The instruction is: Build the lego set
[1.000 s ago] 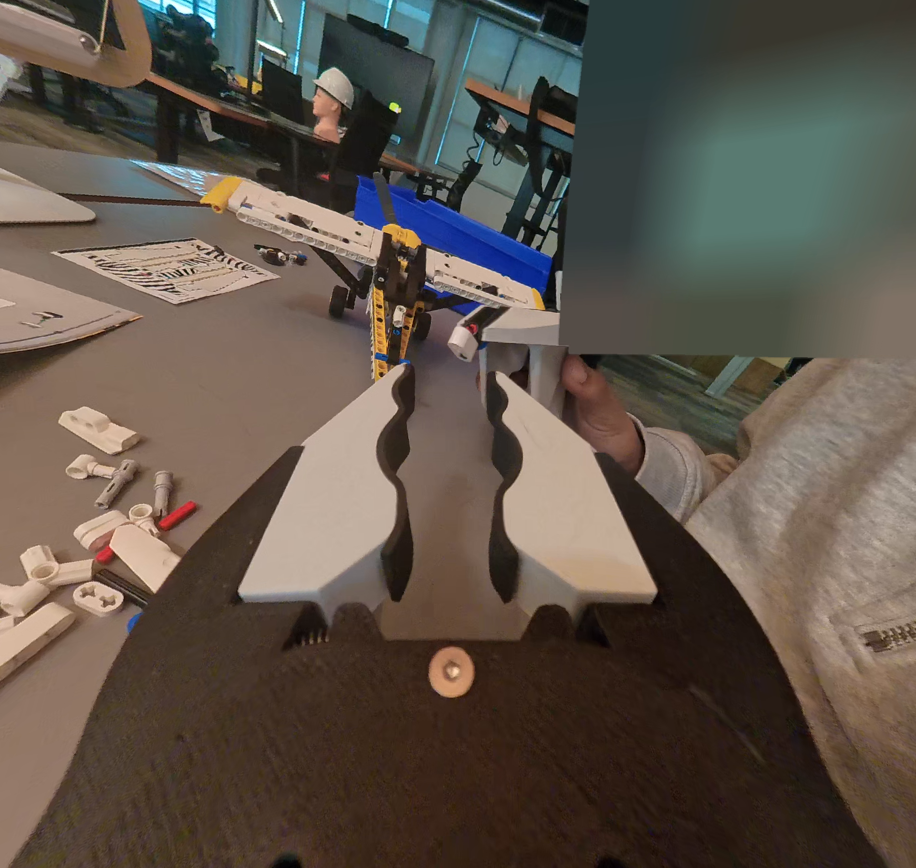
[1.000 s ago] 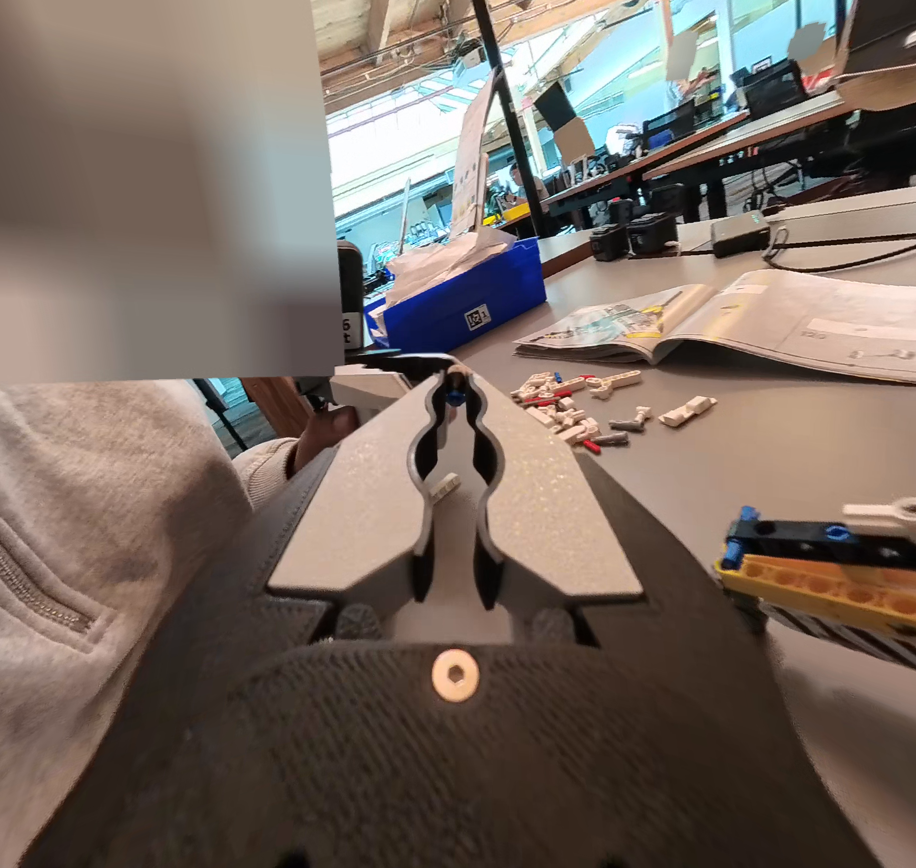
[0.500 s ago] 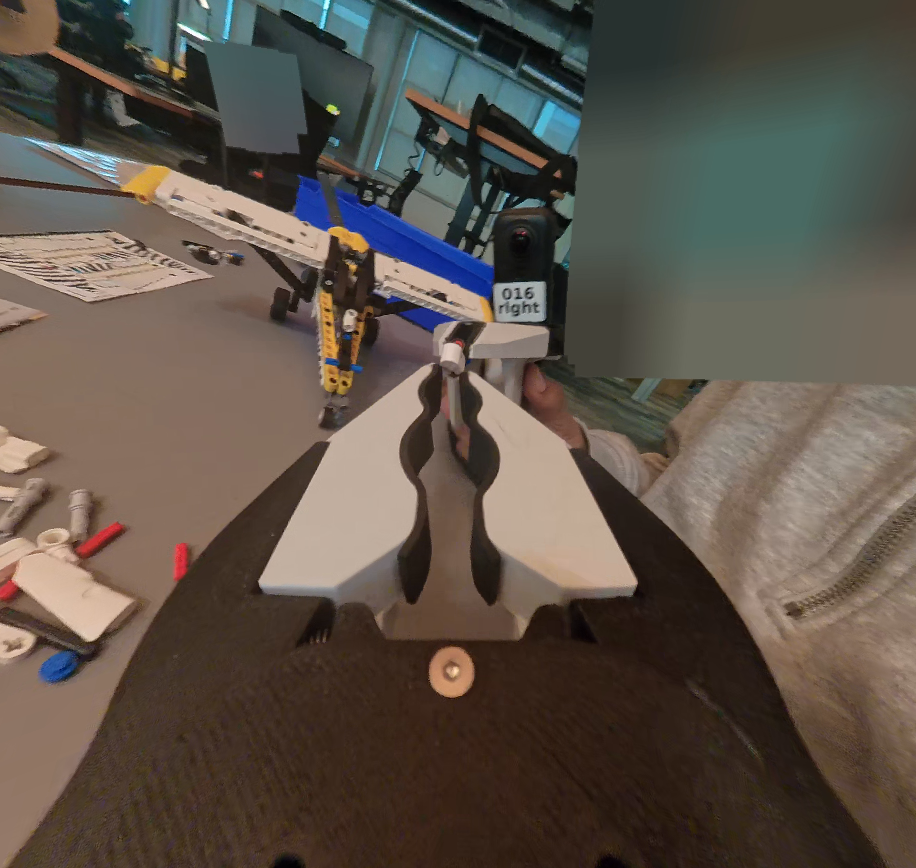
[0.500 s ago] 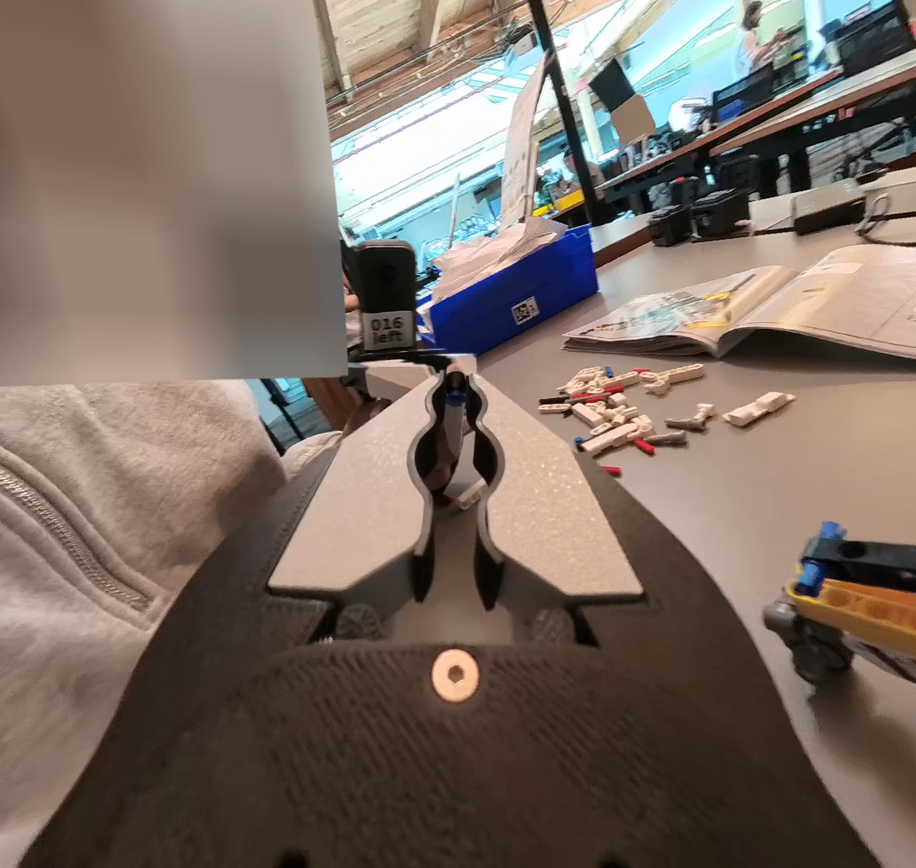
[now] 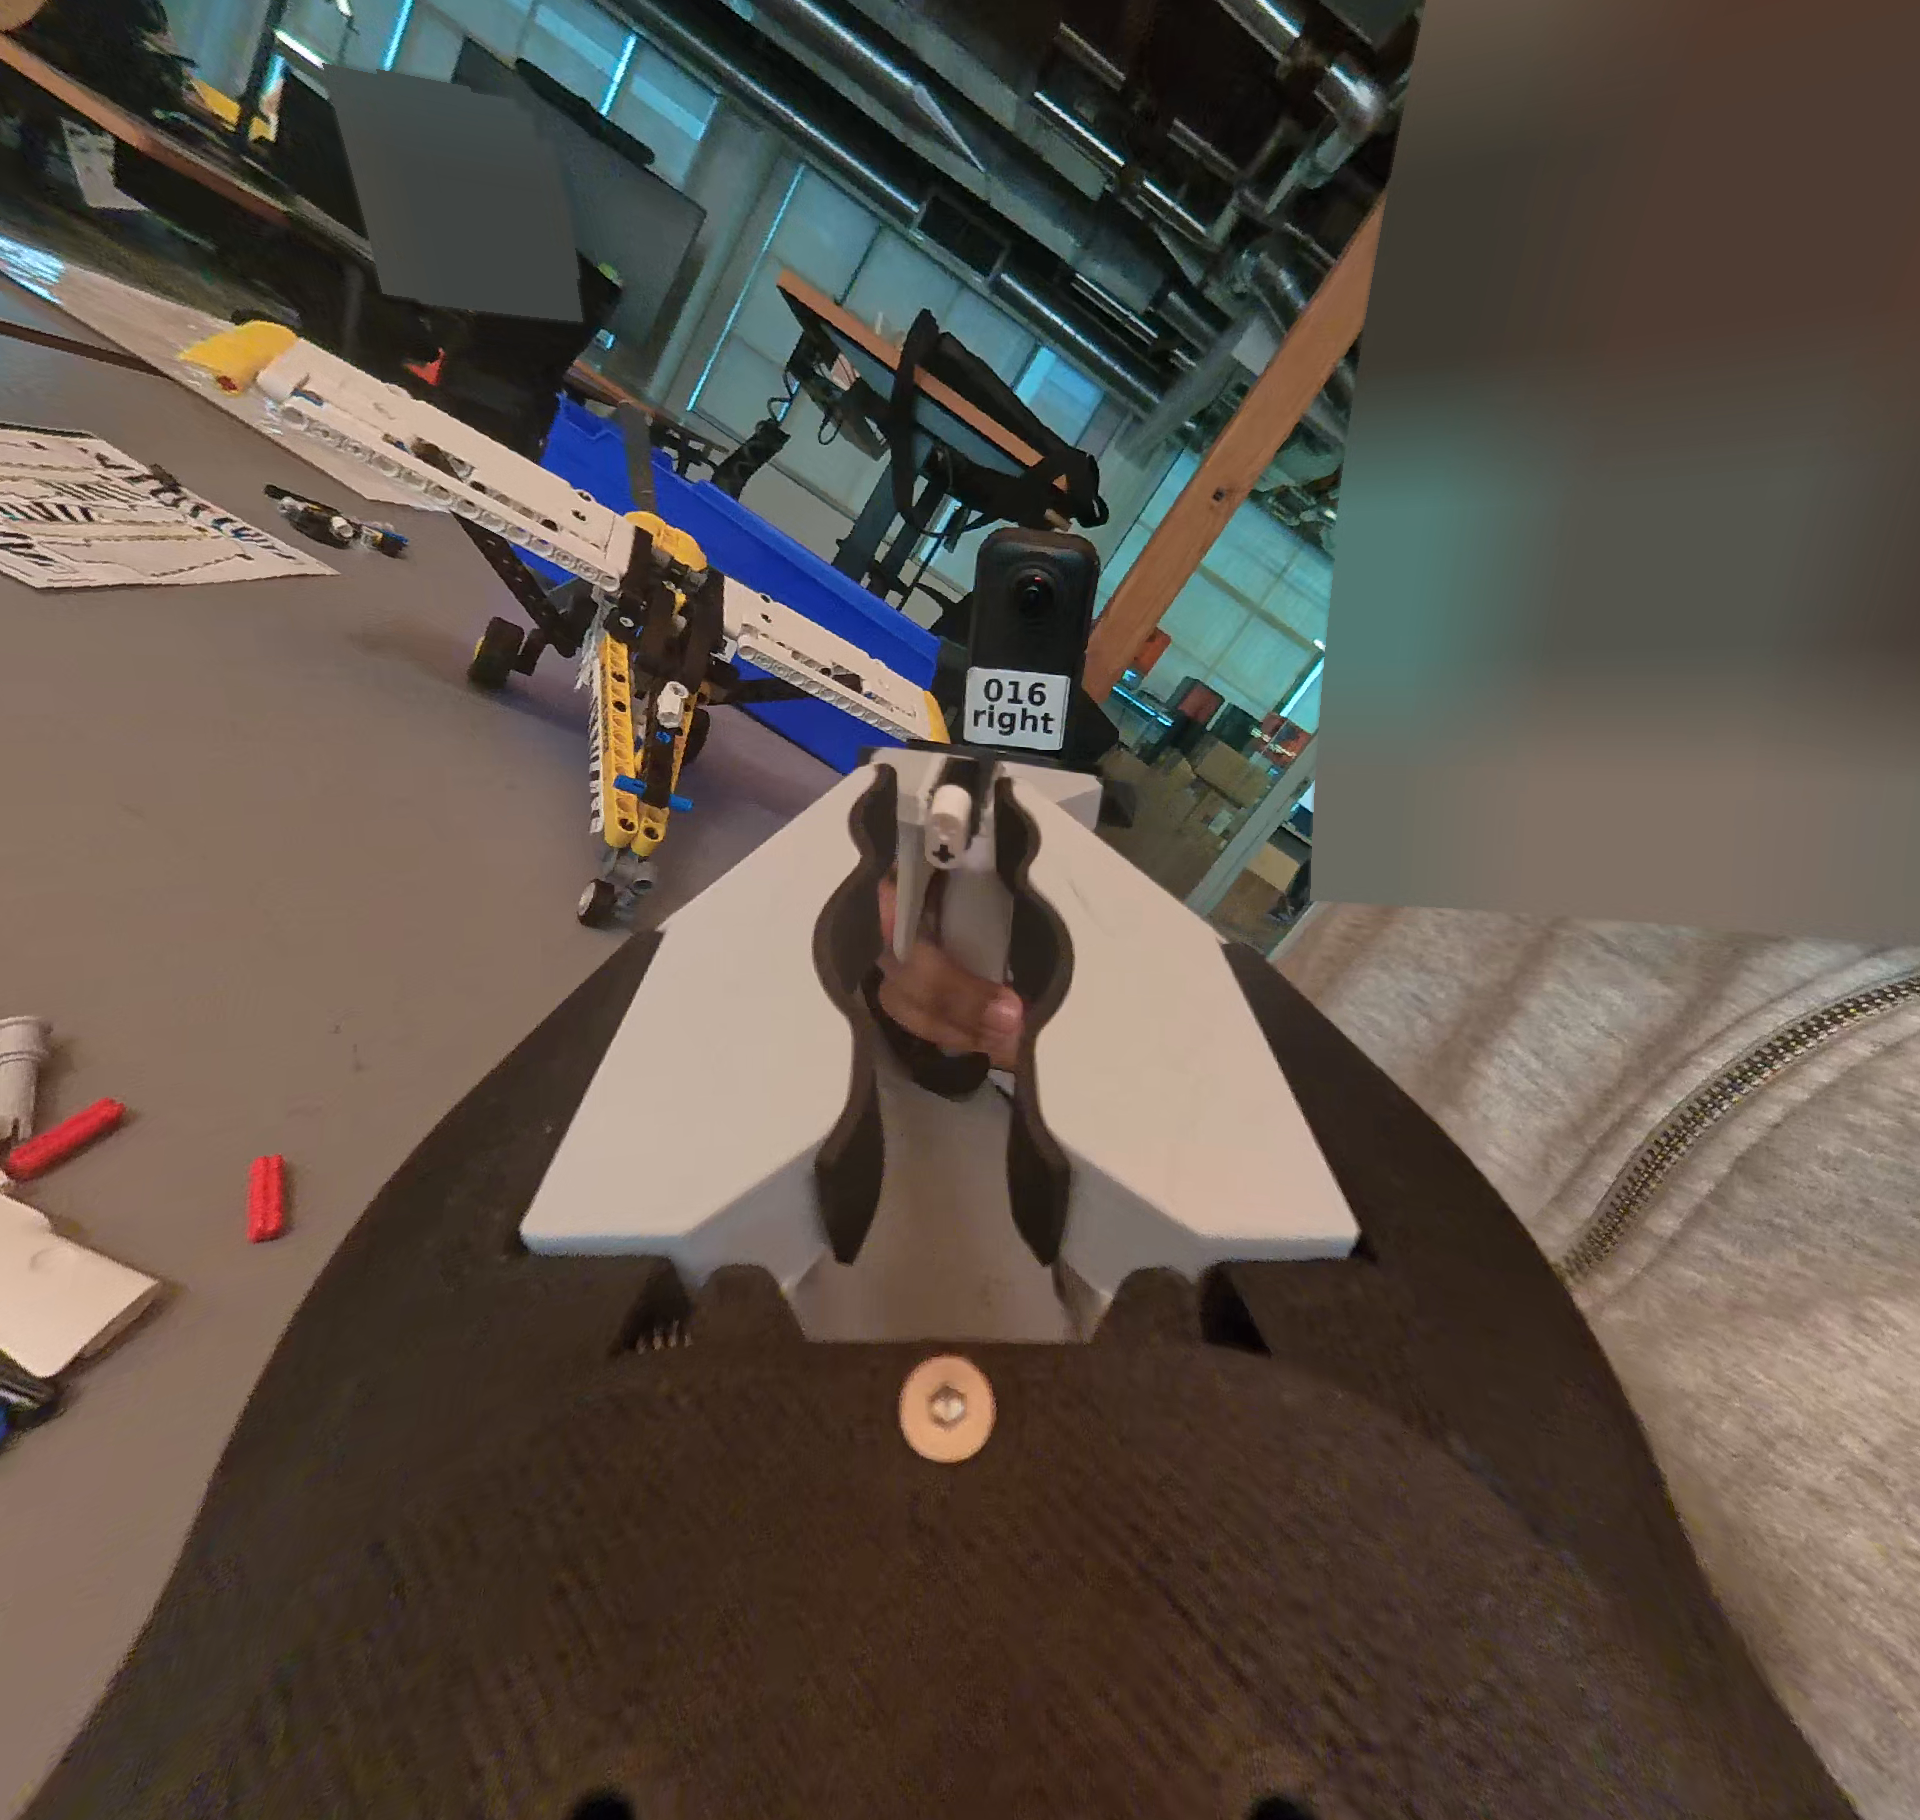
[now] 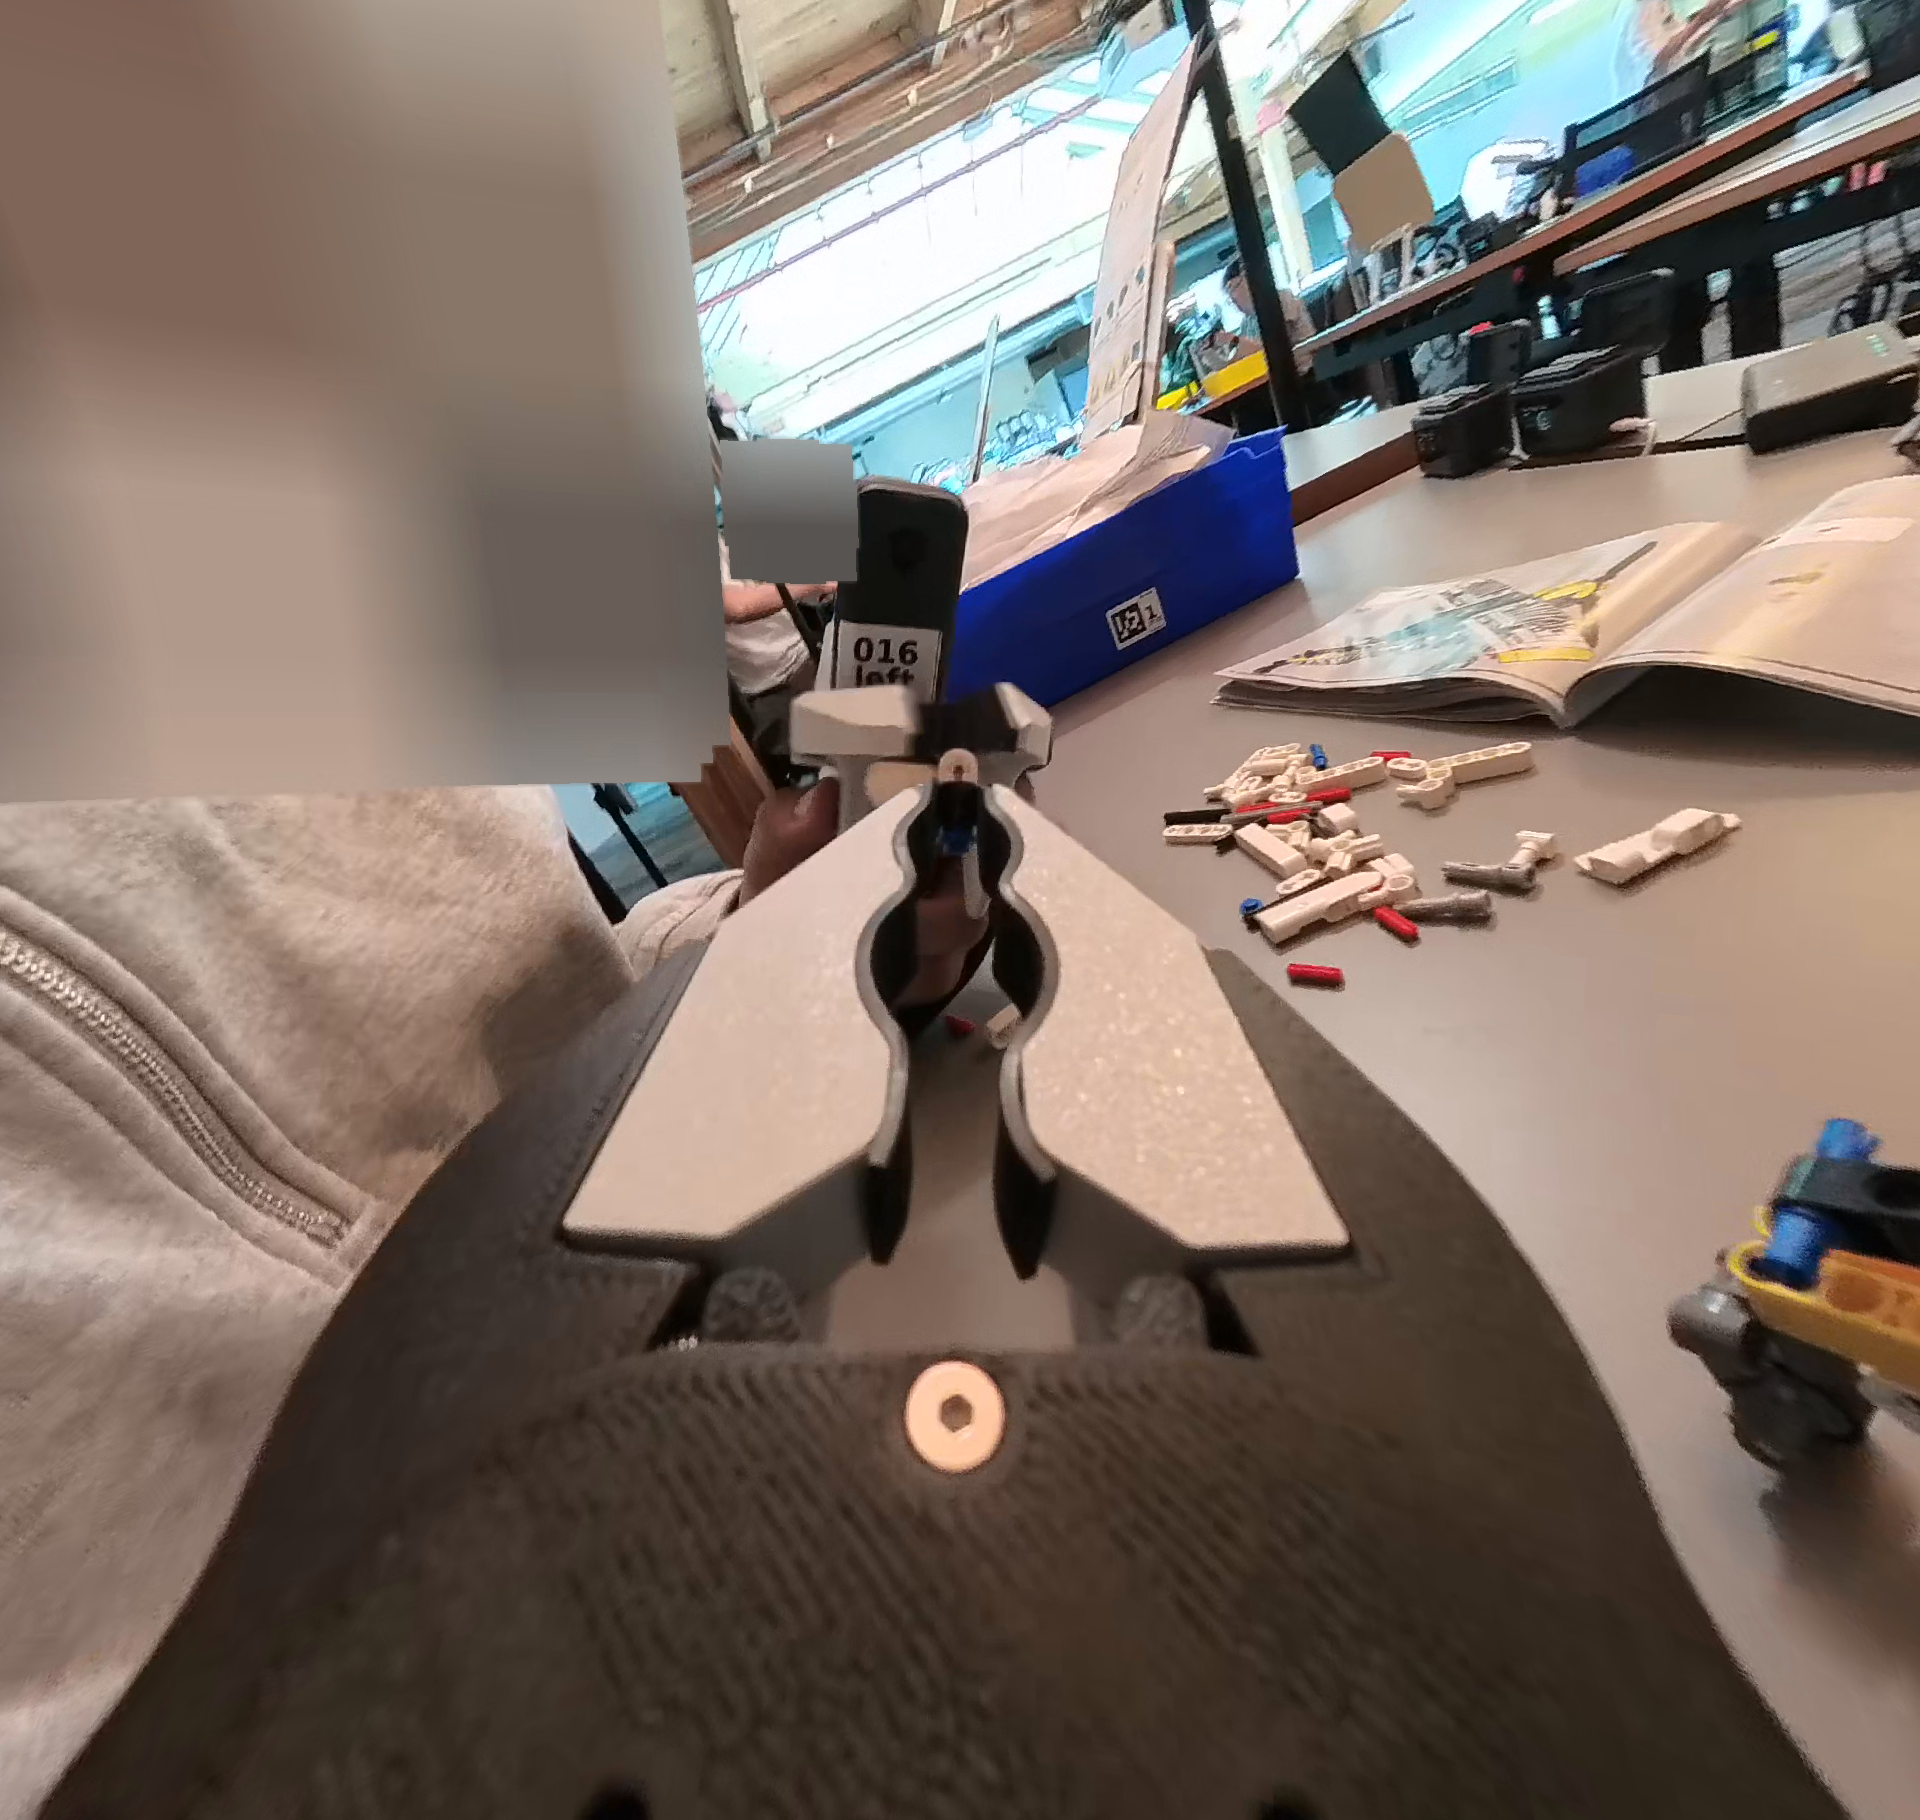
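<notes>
My right gripper (image 6: pixel 954 802) is shut on a small white lego piece with a blue pin (image 6: pixel 952 838). It is held in the air, tip to tip with my left gripper (image 5: pixel 943 783). The piece's white round end (image 5: pixel 951 820) sits between the left jaws, which stand narrowly apart on either side of it. From the right wrist view the left gripper (image 6: pixel 920 721) faces me just beyond the piece. The half-built yellow, white and black plane model (image 5: pixel 644 627) stands on the grey table; its tail end shows in the right wrist view (image 6: pixel 1829 1292).
Several loose white, grey and red parts (image 6: pixel 1320 835) lie on the table, with red pins (image 5: pixel 265 1199) at the left. A blue bin (image 6: pixel 1122 586), an open instruction booklet (image 6: pixel 1558 627) and a sticker sheet (image 5: pixel 125 523) lie farther off. The person's grey hoodie (image 5: pixel 1662 1251) is close by. My left and right fingertips are right by each other.
Both grippers rose and came tip to tip. The left jaws narrowed from wide open, then widened a little, and the white end of the right gripper's piece now sits between them.
</notes>
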`<state>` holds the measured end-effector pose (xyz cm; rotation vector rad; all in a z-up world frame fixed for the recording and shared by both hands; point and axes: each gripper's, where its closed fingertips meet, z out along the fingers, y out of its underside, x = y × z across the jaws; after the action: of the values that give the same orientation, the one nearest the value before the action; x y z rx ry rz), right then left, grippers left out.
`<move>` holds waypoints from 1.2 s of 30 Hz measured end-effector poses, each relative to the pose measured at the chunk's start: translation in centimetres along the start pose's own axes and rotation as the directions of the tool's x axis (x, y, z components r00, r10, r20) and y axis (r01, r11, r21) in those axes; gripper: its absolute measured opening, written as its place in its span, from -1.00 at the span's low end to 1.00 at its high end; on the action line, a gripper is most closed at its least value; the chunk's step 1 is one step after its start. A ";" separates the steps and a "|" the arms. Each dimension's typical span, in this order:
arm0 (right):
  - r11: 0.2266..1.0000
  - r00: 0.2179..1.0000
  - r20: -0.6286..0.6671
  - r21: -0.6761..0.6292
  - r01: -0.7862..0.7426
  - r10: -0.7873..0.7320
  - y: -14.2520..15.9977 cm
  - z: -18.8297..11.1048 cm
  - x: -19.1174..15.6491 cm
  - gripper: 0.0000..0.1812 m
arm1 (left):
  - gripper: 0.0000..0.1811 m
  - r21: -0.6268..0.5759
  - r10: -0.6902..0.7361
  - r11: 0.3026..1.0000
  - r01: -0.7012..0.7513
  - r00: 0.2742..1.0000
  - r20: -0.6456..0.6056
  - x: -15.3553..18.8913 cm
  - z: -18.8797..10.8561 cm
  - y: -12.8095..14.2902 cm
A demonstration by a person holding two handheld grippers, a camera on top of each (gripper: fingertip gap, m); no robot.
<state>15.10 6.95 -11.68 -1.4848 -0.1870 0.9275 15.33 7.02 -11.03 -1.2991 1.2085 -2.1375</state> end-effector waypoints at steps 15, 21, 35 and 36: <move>0.999 1.000 -0.015 0.035 0.010 -0.009 -0.4 0.0 0.1 -0.94 | -0.86 -0.040 -0.138 0.990 0.136 0.989 -0.057 -0.1 0.2 0.6; 1.000 1.000 -0.004 0.027 0.012 -0.012 -0.3 0.1 -0.1 -0.94 | -0.93 -0.047 -0.133 0.990 0.130 0.989 -0.065 0.1 0.2 0.7; 0.998 0.996 0.077 0.037 -0.048 0.045 -0.5 -0.4 -0.7 -0.75 | -0.94 -0.057 -0.105 0.993 0.101 0.993 -0.055 0.1 0.1 0.8; 0.998 0.996 0.079 0.029 -0.047 0.044 -0.4 -0.5 -0.7 -0.78 | -0.93 -0.064 -0.083 0.995 0.081 0.996 -0.037 -0.1 0.2 1.0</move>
<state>15.09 6.22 -11.05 -1.4299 -0.1961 1.0223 15.39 6.43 -11.81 -1.3609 1.2677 -2.2091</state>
